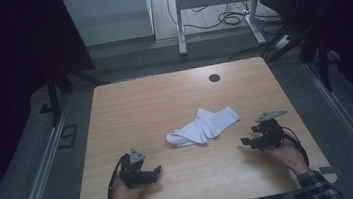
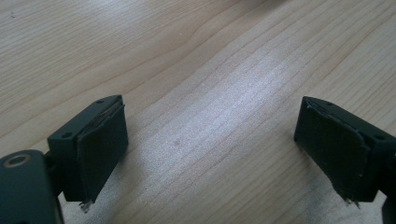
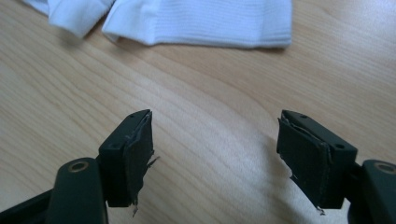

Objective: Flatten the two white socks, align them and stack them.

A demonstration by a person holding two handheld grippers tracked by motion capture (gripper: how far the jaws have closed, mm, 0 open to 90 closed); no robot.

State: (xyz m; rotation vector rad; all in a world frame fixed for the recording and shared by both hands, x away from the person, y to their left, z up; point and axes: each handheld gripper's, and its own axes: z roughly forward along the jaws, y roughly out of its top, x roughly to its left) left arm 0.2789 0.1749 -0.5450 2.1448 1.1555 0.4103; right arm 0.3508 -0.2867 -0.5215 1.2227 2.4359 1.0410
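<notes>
White socks (image 1: 202, 126) lie in a loose heap in the middle of the wooden table (image 1: 140, 103). My left gripper (image 1: 156, 172) rests low near the front left, held in a hand, its jaws wide apart over bare wood (image 2: 210, 140). At the right, my right gripper (image 1: 246, 142) points left toward the socks. In the right gripper view its jaws stand apart with nothing between them (image 3: 215, 158), and the white socks (image 3: 201, 21) lie a short way beyond the tips. Both grippers are open.
A dark round hole (image 1: 214, 78) sits near the table's far edge. Beyond the table stand a white desk frame (image 1: 214, 4) and loose cables (image 1: 235, 17) on the floor. Dark stands flank the table on both sides.
</notes>
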